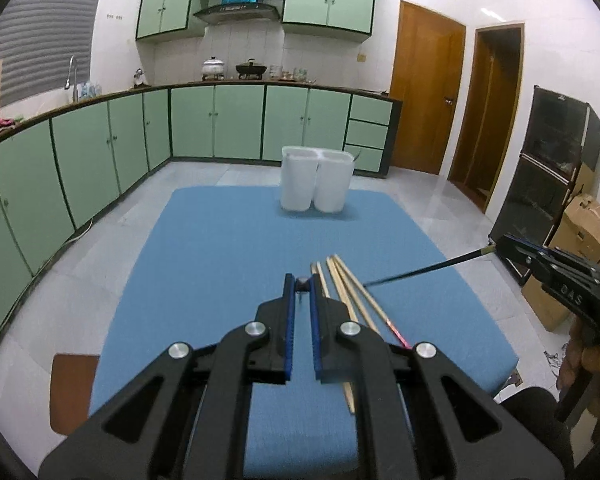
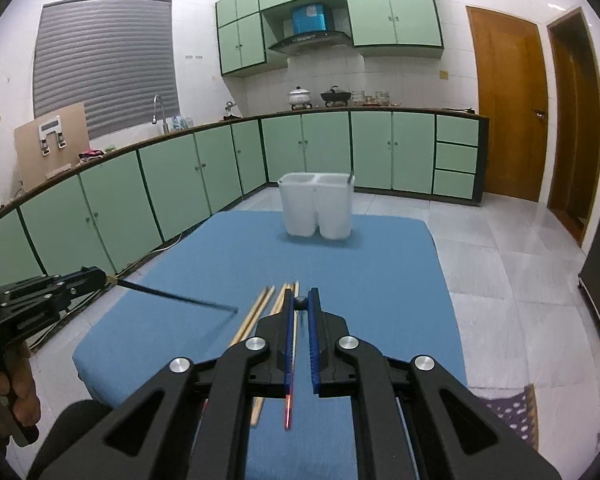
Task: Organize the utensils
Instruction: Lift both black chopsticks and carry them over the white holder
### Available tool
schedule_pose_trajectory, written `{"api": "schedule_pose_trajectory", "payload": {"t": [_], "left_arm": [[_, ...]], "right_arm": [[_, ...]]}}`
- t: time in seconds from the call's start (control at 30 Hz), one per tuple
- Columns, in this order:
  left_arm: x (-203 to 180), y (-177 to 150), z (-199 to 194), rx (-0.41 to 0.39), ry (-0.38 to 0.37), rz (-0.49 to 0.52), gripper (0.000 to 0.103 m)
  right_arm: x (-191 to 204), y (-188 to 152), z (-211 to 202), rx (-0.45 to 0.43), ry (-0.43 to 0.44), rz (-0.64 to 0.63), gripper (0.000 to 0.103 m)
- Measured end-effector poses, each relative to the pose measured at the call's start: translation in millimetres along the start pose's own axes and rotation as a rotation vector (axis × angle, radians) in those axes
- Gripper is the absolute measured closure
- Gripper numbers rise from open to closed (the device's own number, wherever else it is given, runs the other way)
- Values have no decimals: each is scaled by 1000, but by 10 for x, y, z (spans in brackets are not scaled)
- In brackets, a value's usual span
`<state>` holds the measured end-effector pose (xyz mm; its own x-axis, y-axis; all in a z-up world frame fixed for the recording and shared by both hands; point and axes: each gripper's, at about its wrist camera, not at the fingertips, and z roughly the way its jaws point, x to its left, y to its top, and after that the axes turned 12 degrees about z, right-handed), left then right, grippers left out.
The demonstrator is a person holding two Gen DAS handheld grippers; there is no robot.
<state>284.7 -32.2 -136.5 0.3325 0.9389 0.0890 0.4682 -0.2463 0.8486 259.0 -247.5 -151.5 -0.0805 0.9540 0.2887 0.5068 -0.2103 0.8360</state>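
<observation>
left claw point(image 1: 302, 286): jaws pinched nearly together on a black chopstick point(image 2: 172, 297); it sticks out sideways from my tips, lifted clear of the table point(image 1: 220, 240).
right claw point(image 2: 301, 303): also clamped tight, holding a second black chopstick point(image 1: 424, 270) by its end; the shaft slants down, tip over the wooden ones.
wooden chopsticks point(image 1: 342, 280): loose bunch lying flat on the blue table, just ahead of and under both claws, roughly parallel.
red-tipped stick point(image 2: 288, 408): lies near the bunch, on the near side; blurred, can't tell more.
holder point(image 2: 318, 206): white two-compartment tub, upright at the far edge of the table, well apart from the chopsticks; something thin leans at its right rim.
hands point(image 2: 16, 380): gripping each claw's handle.
</observation>
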Motion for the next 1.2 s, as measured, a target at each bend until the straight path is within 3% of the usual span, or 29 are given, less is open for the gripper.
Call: {"api": "schedule_pose_trajectory", "payload": {"t": [0.4, 0.63, 0.97, 1.2], "left_arm": [[273, 571, 307, 38, -71, 30, 97], [329, 802, 513, 65, -100, 48, 97], [410, 1150, 600, 35, -109, 57, 97], [436, 1651, 707, -12, -88, 80, 97]], "right_arm": [[147, 729, 455, 131, 7, -67, 96], [258, 983, 696, 216, 15, -109, 96], [334, 1349, 769, 226, 24, -130, 96], [330, 1809, 860, 190, 19, -97, 96]]}}
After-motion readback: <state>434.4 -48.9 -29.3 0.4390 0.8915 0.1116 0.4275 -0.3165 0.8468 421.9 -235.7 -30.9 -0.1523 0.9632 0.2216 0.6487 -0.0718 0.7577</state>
